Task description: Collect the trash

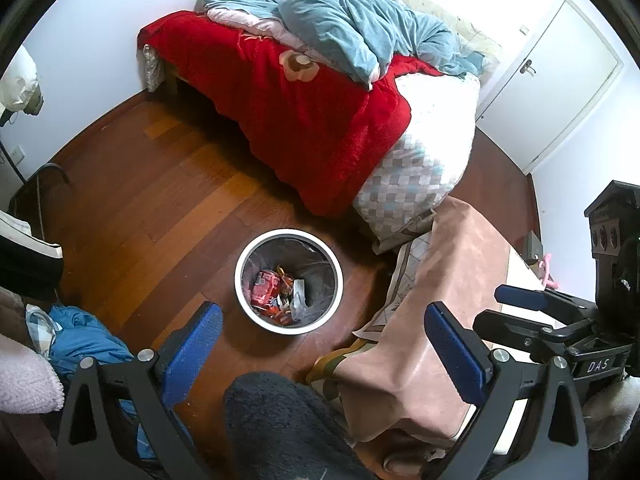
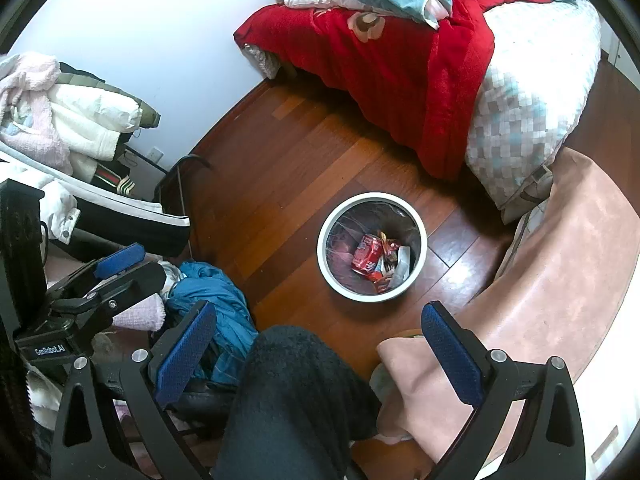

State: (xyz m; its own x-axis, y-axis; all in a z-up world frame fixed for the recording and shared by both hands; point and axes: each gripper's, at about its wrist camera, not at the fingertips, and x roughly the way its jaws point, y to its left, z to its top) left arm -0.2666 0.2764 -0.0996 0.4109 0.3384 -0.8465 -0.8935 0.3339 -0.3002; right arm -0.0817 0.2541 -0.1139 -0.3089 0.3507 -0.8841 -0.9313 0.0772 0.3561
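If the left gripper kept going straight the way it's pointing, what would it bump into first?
Probably the white trash bin on the wooden floor. The left gripper is open and empty, and the bin sits between its fingers in the left wrist view, nothing blocking. Depth is hard to judge, so it might hit floor near the bin.

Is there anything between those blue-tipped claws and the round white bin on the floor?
Nothing visible blocks either. The left gripper and right gripper, both open and empty, look down at the round white trash bin across bare wooden floor.
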